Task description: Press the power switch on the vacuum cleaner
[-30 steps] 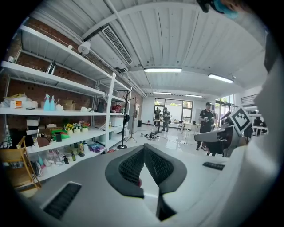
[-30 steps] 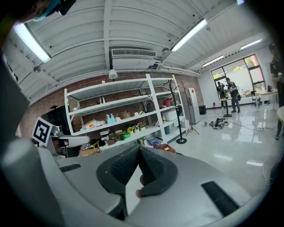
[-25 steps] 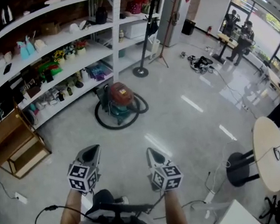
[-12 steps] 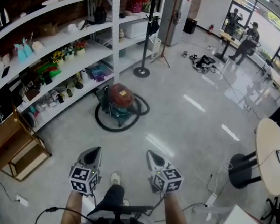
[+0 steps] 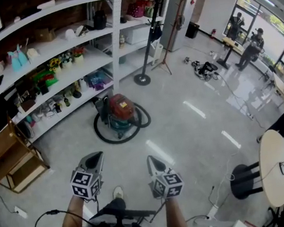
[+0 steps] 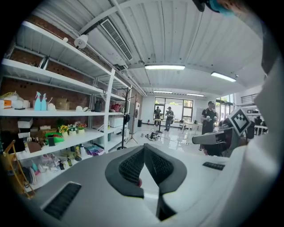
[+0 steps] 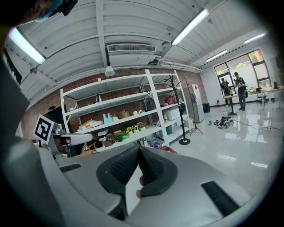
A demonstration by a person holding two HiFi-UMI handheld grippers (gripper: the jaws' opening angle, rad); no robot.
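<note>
The vacuum cleaner [image 5: 120,112] stands on the shiny floor in front of the shelves, with a red top, a teal body and a black hose looped round it. In the head view both grippers are held low near the person's body, well short of the vacuum. My left gripper [image 5: 96,156] is shut, its jaws meeting at a point with nothing between them. My right gripper [image 5: 152,159] is shut the same way. The left gripper view shows my left gripper [image 6: 144,150] pointing down the room. In the right gripper view my right gripper [image 7: 139,149] points toward the shelves.
Long white shelves [image 5: 96,38] full of small items run along the back. A coat stand [image 5: 141,77] is right of the vacuum and a wooden step unit [image 5: 13,163] at left. A round table [image 5: 275,163], black stool [image 5: 242,181] and floor cables are at right. People [image 5: 250,49] stand far off.
The person has stepped forward and a shoe now shows below the grippers. The vacuum sits slightly lower in the head view. Both grippers stay shut and level.
</note>
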